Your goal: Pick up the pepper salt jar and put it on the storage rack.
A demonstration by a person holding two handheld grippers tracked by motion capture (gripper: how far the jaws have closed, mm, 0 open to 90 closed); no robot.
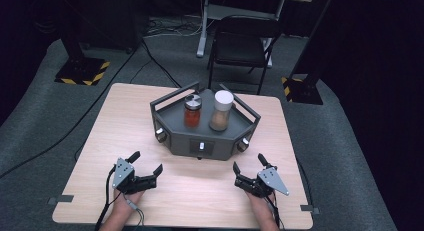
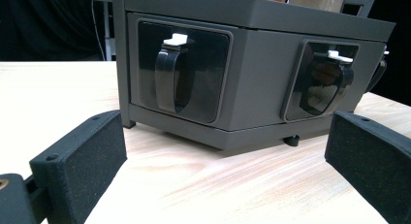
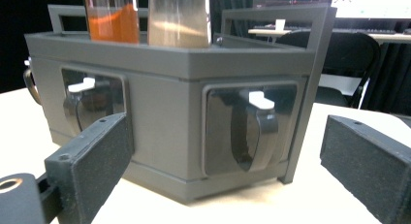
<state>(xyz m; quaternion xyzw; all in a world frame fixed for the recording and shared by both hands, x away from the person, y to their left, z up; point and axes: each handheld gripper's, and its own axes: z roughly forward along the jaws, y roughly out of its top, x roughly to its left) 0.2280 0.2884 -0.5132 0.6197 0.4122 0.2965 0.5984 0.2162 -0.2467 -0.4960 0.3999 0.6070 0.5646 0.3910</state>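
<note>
Near the front edge of the surface (image 1: 100, 136), the left hand-held gripper (image 1: 148, 162) rests toward the left corner with its jaws spread wide, holding nothing and touching only the wood beneath it. The right hand-held gripper (image 1: 248, 164) sits toward the right corner, likewise spread wide and empty — both aim inward and away from the person, at the grey box ahead.

That box (image 1: 176, 136) stands past the middle of the surface, near the far edge. It is a many-sided stand whose long axis runs left to right, its broad front face turned toward the person. Dark windows with curved handles are set into its angled sides; the left gripper view shows two of them (image 2: 183, 73), as does the right gripper view (image 3: 252, 129).

On the box's railed top stand two upright jars, side by side — a jar of red-orange stuff (image 1: 192, 111) on the left, and a taller white-capped jar (image 1: 220, 111) of pale brown powder on the right.
</note>
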